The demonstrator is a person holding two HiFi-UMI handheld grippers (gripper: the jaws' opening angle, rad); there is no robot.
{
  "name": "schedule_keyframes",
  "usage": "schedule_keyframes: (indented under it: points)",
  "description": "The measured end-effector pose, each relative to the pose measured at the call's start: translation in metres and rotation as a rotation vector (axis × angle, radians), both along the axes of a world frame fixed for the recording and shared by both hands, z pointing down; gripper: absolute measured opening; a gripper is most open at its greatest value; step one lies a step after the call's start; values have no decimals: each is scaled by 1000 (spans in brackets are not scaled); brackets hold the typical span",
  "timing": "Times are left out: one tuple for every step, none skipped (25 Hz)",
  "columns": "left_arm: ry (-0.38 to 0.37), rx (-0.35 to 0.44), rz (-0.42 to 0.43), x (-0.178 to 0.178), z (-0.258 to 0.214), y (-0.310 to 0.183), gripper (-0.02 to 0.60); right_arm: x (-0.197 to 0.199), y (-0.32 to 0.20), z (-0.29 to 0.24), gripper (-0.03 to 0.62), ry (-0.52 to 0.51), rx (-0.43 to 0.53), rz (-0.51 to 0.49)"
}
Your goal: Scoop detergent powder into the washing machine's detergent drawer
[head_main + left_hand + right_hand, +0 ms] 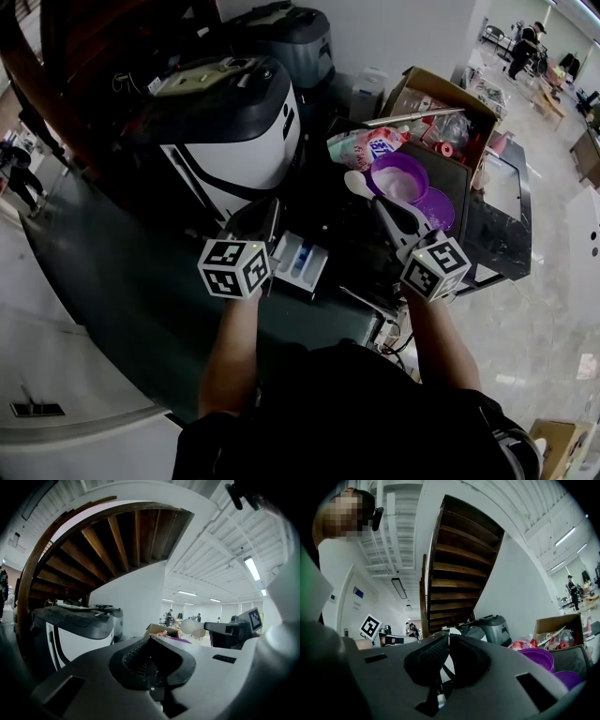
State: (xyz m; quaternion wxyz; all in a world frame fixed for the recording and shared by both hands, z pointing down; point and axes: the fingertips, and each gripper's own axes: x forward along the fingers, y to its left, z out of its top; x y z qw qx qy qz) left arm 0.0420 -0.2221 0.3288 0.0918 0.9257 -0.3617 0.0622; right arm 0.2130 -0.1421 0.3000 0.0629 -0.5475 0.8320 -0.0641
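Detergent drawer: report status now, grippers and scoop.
Left hand-held gripper shut, empty. Right hand-held gripper shut on spoon, at edge of purple bowl. Detergent drawer open, nothing seen blocking.

Grey moulded claws (150,638), black-and-white marker cubes (234,268), dark shirt (347,412).

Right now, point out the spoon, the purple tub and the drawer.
spoon (357,184), head view, its white bowl.
purple tub (401,157), head view, its far rim.
drawer (314,267), head view, its white wall.
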Motion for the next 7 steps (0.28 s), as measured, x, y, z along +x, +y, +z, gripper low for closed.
schedule_keyframes:
  points:
    - [-2,1,-1,0,1,0,8,0,-1,1,18,1,-1,0]
    - [-4,0,-1,0,2,-1,8,0,-1,1,18,2,-2,-1]
    - [-5,-2,-1,0,3,-1,8,-1,-2,2,18,3,-2,-1]
    - [-5,-4,-1,1,5,0,8,-1,-2,2,18,5,-2,-2]
    - [-5,-7,-2,1,7,0,8,-1,-2,3,18,8,-3,-3]
    - [-6,-9,-2,1,8,1,8,-1,-2,4,18,10,-3,-4]
    - [-6,-12,-2,2,10,1,8,-2,-2,4,18,12,-3,-5]
